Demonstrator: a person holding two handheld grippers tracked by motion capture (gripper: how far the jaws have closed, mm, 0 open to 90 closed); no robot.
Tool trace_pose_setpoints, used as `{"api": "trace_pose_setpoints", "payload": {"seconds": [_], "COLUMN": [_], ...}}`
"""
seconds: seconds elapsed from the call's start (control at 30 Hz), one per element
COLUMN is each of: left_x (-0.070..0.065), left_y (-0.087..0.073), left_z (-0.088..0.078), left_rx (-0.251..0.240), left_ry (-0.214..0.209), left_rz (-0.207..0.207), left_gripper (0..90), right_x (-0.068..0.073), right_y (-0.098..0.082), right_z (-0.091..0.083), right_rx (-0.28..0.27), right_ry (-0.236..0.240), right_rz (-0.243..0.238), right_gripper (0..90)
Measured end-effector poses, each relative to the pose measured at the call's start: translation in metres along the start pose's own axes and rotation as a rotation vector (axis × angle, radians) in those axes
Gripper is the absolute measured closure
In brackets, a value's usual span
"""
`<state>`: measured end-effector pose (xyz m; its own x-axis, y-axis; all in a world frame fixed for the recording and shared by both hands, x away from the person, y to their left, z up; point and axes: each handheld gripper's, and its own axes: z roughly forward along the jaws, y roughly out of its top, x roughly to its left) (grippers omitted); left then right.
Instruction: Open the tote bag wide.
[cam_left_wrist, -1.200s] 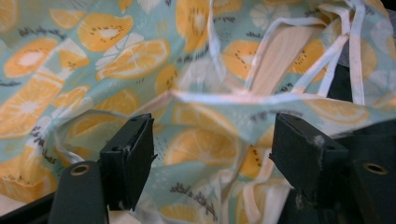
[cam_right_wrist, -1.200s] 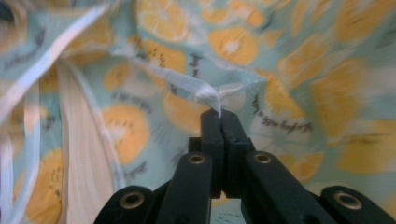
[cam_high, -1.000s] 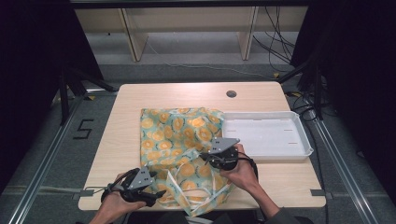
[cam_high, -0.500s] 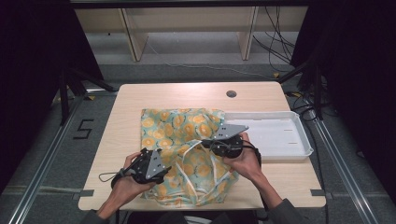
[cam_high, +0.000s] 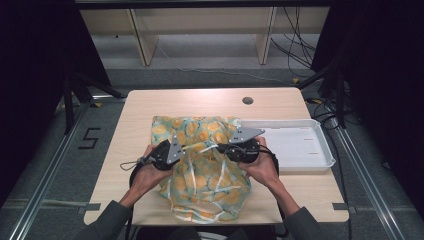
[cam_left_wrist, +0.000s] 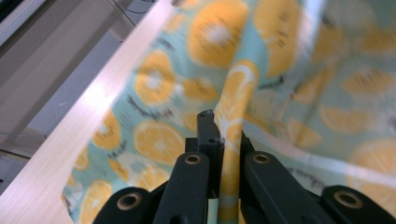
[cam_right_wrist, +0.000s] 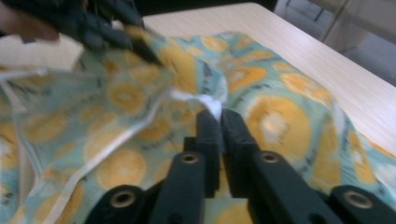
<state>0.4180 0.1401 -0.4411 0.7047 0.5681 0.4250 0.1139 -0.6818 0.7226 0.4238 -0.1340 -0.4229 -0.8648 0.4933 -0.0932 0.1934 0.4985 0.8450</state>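
A teal cloth (cam_high: 200, 127) printed with orange slices lies on the wooden table (cam_high: 200, 102), its near part lifted and bunched between both grippers. My left gripper (cam_high: 186, 149) is shut on a fold of the cloth (cam_left_wrist: 299, 70); in the left gripper view (cam_left_wrist: 219, 128) that fold runs between the closed jaws. My right gripper (cam_high: 220, 148) pinches the white hemmed edge of the cloth (cam_right_wrist: 280, 116) at its tips (cam_right_wrist: 219, 116). Its jaws have just been opening a little, and the cloth is still caught between them. The left gripper (cam_right_wrist: 112, 32) faces it across the raised cloth.
A white tray (cam_high: 327, 150) sits on the table right of the cloth, close to my right hand. A round cable hole (cam_high: 247, 100) is in the far part of the tabletop. Shelves and cables stand beyond the table, and dark floor lies on both sides.
My left gripper has moved from the table's front left edge away from the person and up, bringing the cloth's near edge with it. The right gripper has risen slightly. The cloth now bunches between them.
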Motion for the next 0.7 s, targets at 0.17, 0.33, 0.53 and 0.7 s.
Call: {"api": "trace_pose_setpoints", "payload": {"seconds": [0.17,0.33,0.53,0.7], "left_x": [0.027,0.038,0.039,0.04], "left_y": [0.011,0.014,0.016,0.016], "left_z": [0.0,-0.003,-0.004,-0.005], "left_rx": [-0.03,-0.044,-0.046,-0.046], "left_ry": [0.026,0.005,-0.006,-0.007], "left_rz": [-0.145,-0.207,-0.223,-0.214], "left_gripper": [89.5,89.5,89.4,89.3], "right_x": [0.008,0.036,0.069,0.076], "right_y": [0.005,0.004,-0.024,-0.046], "right_z": [-0.025,-0.06,-0.056,-0.035], "right_rx": [0.019,0.058,0.174,0.224], "right_ry": [-0.033,-0.008,0.049,0.062], "right_rz": [0.015,-0.014,0.004,-0.022], "right_gripper": [50.4,40.5,31.0,21.9]}}
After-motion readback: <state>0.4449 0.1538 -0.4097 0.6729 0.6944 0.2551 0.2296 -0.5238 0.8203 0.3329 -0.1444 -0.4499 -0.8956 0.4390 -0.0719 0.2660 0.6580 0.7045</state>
